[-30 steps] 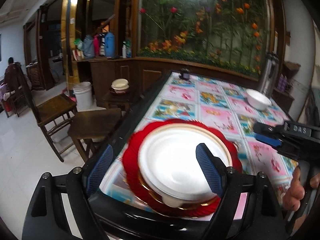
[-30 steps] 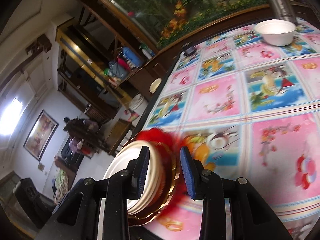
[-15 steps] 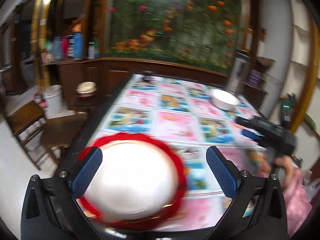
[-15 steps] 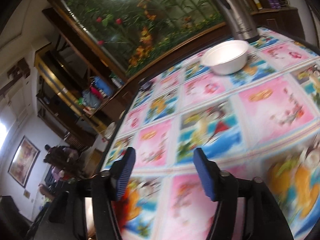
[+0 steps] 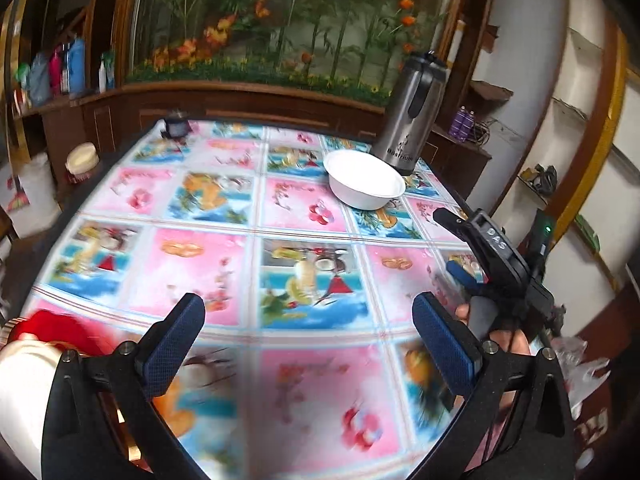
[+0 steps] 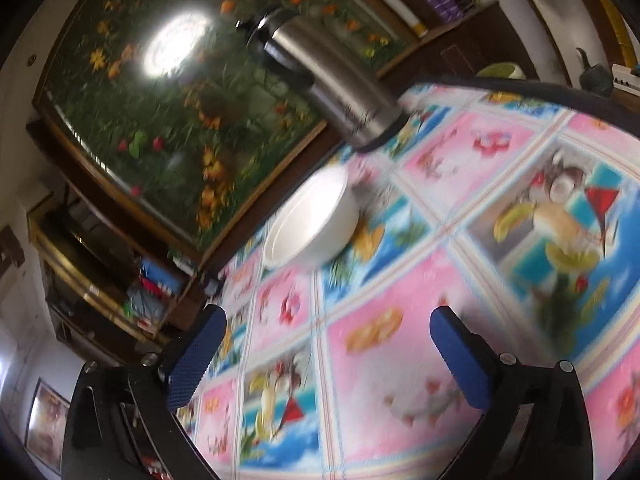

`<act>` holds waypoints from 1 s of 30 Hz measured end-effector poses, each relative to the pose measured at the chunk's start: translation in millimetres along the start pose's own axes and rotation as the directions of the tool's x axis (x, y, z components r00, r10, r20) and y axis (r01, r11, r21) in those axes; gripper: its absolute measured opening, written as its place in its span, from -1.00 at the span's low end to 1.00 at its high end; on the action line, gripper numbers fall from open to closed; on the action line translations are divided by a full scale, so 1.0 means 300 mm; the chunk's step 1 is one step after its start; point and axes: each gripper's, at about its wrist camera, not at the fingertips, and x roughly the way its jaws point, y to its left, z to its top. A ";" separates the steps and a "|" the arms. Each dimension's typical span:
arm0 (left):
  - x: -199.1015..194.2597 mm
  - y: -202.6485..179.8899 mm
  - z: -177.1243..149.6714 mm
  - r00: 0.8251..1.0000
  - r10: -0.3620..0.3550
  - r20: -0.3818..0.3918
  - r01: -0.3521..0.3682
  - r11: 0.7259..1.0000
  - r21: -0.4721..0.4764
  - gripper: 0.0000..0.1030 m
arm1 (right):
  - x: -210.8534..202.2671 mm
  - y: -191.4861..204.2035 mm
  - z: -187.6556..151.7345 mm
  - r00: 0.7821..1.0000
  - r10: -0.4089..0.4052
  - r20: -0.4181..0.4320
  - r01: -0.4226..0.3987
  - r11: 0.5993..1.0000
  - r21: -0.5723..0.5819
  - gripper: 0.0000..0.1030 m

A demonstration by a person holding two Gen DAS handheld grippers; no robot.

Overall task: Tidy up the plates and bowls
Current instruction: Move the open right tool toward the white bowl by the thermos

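A white bowl [image 5: 365, 179] sits at the far right of the table, in front of a steel thermos; it also shows in the right wrist view [image 6: 310, 222]. The stack of a white plate [image 5: 18, 384] on a red-rimmed plate [image 5: 60, 330] lies at the near left edge, partly behind my left gripper's frame. My left gripper [image 5: 308, 334] is open and empty over the tablecloth. My right gripper [image 6: 326, 348] is open and empty, facing the bowl; it also shows in the left wrist view [image 5: 460, 248].
A steel thermos [image 5: 412, 114] stands behind the bowl at the far right corner. A small dark jar [image 5: 176, 126] sits at the far left corner. The table [image 5: 208, 248] carries a pink and blue patterned cloth. A cabinet and shelves stand beyond.
Both grippers have left the plate stack and swung right toward the bowl. The right gripper has opened wide. The plate stack now sits at the lower left of the left wrist view.
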 end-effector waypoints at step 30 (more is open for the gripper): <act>0.541 -0.029 0.287 0.990 0.123 -0.064 -0.134 0.961 -0.241 1.00 | 0.153 -0.240 0.228 0.986 0.166 -0.012 -0.150 0.923 0.355 0.99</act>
